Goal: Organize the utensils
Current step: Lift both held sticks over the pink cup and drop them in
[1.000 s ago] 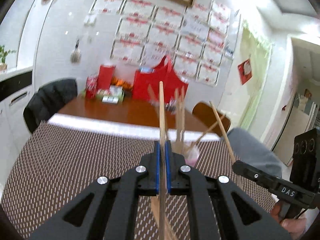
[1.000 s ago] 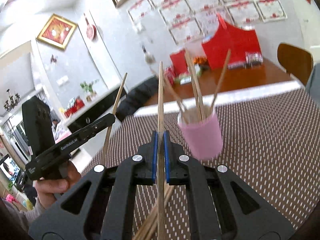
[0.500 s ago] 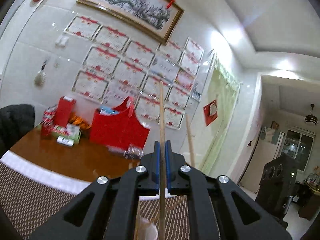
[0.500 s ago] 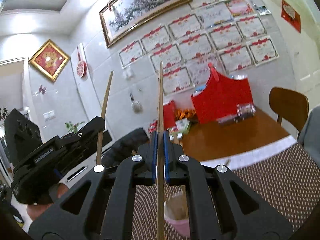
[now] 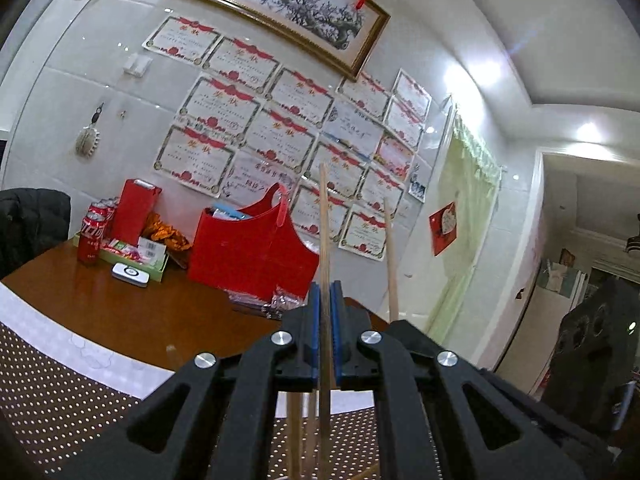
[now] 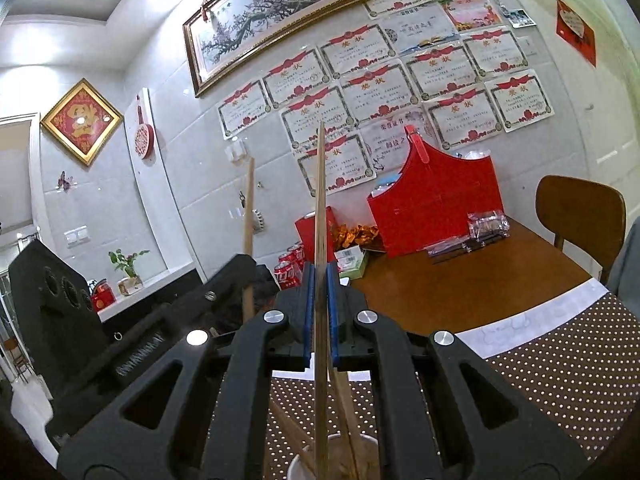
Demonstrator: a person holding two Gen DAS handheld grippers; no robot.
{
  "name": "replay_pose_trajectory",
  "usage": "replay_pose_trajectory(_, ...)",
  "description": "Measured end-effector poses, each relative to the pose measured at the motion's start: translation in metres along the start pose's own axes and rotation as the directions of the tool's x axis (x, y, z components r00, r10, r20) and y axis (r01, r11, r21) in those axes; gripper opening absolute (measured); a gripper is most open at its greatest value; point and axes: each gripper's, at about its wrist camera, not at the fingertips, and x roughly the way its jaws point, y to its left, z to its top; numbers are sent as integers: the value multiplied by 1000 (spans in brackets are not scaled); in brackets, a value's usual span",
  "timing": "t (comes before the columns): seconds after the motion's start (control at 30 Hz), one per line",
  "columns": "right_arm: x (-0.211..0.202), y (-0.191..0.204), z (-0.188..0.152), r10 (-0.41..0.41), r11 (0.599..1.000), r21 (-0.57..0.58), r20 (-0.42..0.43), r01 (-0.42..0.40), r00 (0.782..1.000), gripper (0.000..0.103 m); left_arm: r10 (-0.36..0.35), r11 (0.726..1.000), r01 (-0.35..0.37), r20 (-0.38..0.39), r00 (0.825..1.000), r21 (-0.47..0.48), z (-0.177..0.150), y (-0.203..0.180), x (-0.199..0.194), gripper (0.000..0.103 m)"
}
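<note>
In the left wrist view my left gripper [image 5: 325,294] is shut on a wooden chopstick [image 5: 323,216] that stands upright between its blue pads. To its right, a second chopstick [image 5: 390,256] rises from behind the finger. That one is held by my right gripper [image 6: 319,276], whose blue pads are shut on this upright chopstick [image 6: 320,192]. The right wrist view shows the left gripper's black body [image 6: 168,320] close on the left, with its chopstick [image 6: 249,208]. Below the right gripper sits the pink cup [image 6: 294,465], with several chopsticks leaning in it.
A brown dotted mat [image 6: 560,372] covers the near table, with bare wood [image 6: 460,292] beyond it. At the back stand a red basket [image 5: 248,256], soda cans [image 5: 90,240] and a green tray of packets. A wooden chair [image 6: 580,216] is at the right.
Both grippers have lifted with their chopsticks and now face the wall. The pink cup has slid from the middle of the right wrist view to its bottom edge.
</note>
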Motion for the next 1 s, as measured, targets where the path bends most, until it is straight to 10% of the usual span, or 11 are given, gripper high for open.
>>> replay_pose_trajectory(0.83, 9, -16, -32, -21, 999, 23, -84, 23, 996, 9, 60, 997, -57, -47, 997, 57, -42, 7, 0, 6)
replay_pose_trajectory(0.9, 2, -17, -29, -20, 999, 40, -82, 23, 996, 55, 63, 996, -60, -42, 997, 69, -38, 3, -8, 17)
replay_pose_trajectory(1.0, -21, -17, -20, -21, 997, 69, -16, 23, 1000, 86, 80, 995, -79, -22, 997, 65, -28, 2, -26, 62)
